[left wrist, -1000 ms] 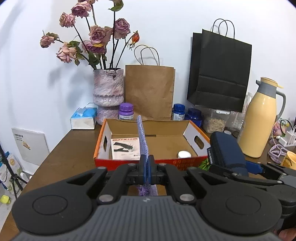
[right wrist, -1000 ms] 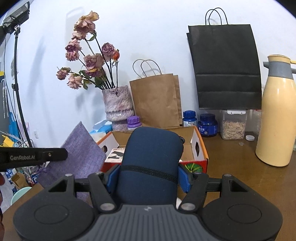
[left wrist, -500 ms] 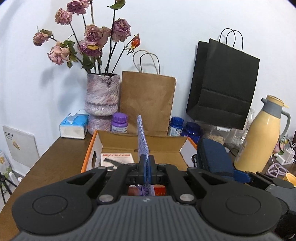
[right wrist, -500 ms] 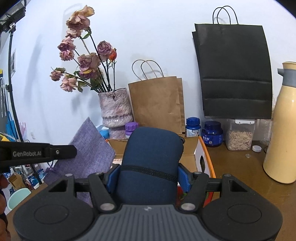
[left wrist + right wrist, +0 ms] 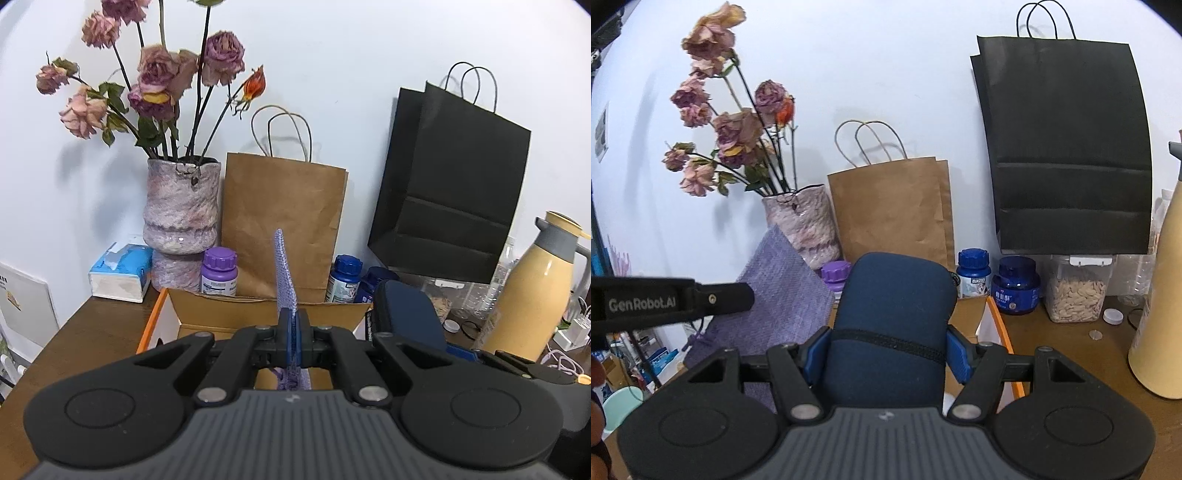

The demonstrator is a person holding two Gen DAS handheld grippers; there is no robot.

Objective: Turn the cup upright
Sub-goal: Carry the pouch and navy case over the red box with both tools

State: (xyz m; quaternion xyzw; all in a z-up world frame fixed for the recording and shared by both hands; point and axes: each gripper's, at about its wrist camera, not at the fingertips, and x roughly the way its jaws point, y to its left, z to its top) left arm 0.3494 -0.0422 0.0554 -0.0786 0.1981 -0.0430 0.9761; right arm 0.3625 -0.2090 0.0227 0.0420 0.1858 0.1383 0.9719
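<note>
Right wrist view shows your right gripper (image 5: 886, 352) clamped partway open on the navy sleeved cup (image 5: 890, 317), blue pads pressing its two flanks, held in the air above the near edge of the cardboard box (image 5: 995, 321); its long axis runs away from you along the fingers, the rounded end toward the brown paper bag (image 5: 894, 206), so which end is the mouth you cannot tell. Your left gripper (image 5: 293, 334), left of the box's centre, is pinched fully together on a purple woven cloth (image 5: 284, 273); the right hand alone has the cup, so uprighting it probably falls to that wrist.
</note>
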